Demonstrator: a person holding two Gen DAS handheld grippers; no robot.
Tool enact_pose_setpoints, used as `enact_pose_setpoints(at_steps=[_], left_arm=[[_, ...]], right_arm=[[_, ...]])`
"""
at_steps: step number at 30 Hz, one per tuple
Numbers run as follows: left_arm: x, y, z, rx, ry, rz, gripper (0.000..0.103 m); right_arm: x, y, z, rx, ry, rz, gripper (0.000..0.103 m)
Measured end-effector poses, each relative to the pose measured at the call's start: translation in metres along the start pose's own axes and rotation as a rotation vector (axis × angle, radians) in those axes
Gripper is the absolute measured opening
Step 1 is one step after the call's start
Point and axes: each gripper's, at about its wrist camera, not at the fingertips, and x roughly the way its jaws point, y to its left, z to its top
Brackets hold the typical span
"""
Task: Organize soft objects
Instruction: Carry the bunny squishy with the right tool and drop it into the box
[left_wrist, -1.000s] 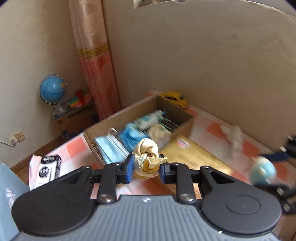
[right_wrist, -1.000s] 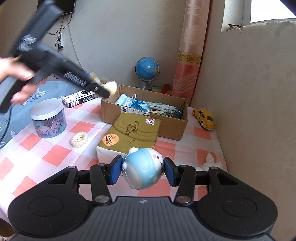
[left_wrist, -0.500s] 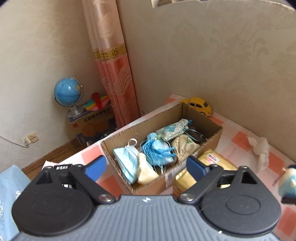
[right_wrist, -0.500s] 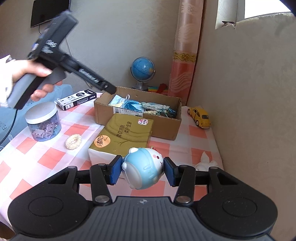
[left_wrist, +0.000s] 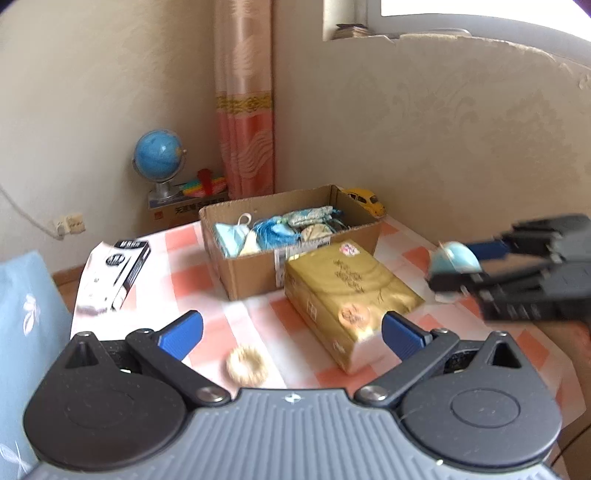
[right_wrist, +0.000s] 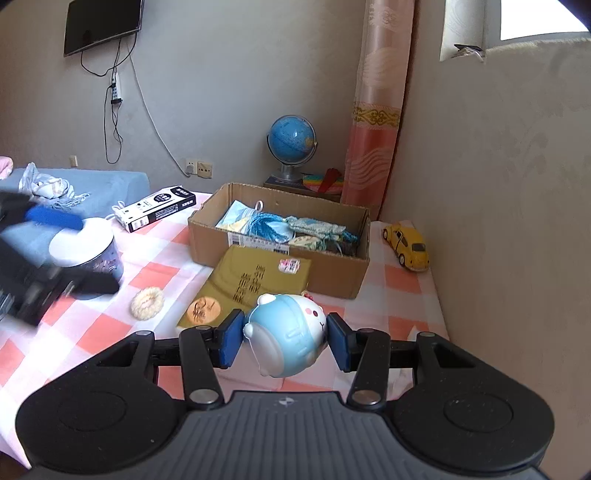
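A cardboard box (left_wrist: 251, 269) (right_wrist: 273, 206) at the table's far side holds face masks, a blue tassel and cloth pouches. My left gripper (left_wrist: 291, 328) (right_wrist: 94, 254) hovers over the checked tablecloth in front of the box. Its jaws are opening wide and nothing is between them. A cream scrunchie (left_wrist: 246, 365) (right_wrist: 147, 303) lies on the cloth just below it. My right gripper (right_wrist: 284, 345) (left_wrist: 456, 264) is shut on a round blue and white soft toy (right_wrist: 288, 332) (left_wrist: 452, 258). It holds the toy in the air, above the near right end of the gold tissue pack (left_wrist: 351, 288) (right_wrist: 251, 284).
A yellow toy car (right_wrist: 408, 245) stands by the wall, right of the box. A lidded jar (right_wrist: 88, 254) and a black and white carton (right_wrist: 159, 206) are on the left. A crumpled white tissue (right_wrist: 417, 328) lies near the right edge. A globe (right_wrist: 291, 138) stands behind the table.
My left gripper let go of the yellow cloth pouch into the box, opened wide and drew back from the box. The right gripper kept its grip on the toy and barely moved.
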Motion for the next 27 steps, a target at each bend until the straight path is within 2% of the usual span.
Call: enact_pose_setpoints(at_steps=[8,12,17,24,25,26,27], left_arm=[[-0.009,-0.005,-0.026,-0.008,-0.028,0.141,0.103],[-0.01,0.001,-0.035,-0.046,-0.025,0.103,0.103],[-0.008,-0.002,-0.042,-0.049,-0.005,0.123,0.103],[-0.007,-0.004,-0.05,-0.049,0.023,0.122,0.103],[-0.007,-0.004,-0.05,-0.048,0.026,0.123,0.103],[-0.007,-0.003,-0.05,-0.046,0.029,0.123,0.103],[-0.007,-0.003,-0.05,-0.045,0.031,0.121,0.103]], right_arm=[[0.025,-0.014,0.041,-0.003,0.0,-0.014,0.054],[0.048,-0.029,0.067,0.021,0.006,-0.004,0.054],[0.085,-0.042,0.096,0.033,0.042,-0.003,0.054],[0.123,-0.054,0.114,0.061,0.086,0.006,0.054],[0.126,-0.054,0.115,0.06,0.089,0.0,0.056],[0.13,-0.055,0.115,0.062,0.093,-0.001,0.064],[0.132,-0.056,0.115,0.064,0.094,-0.009,0.077]])
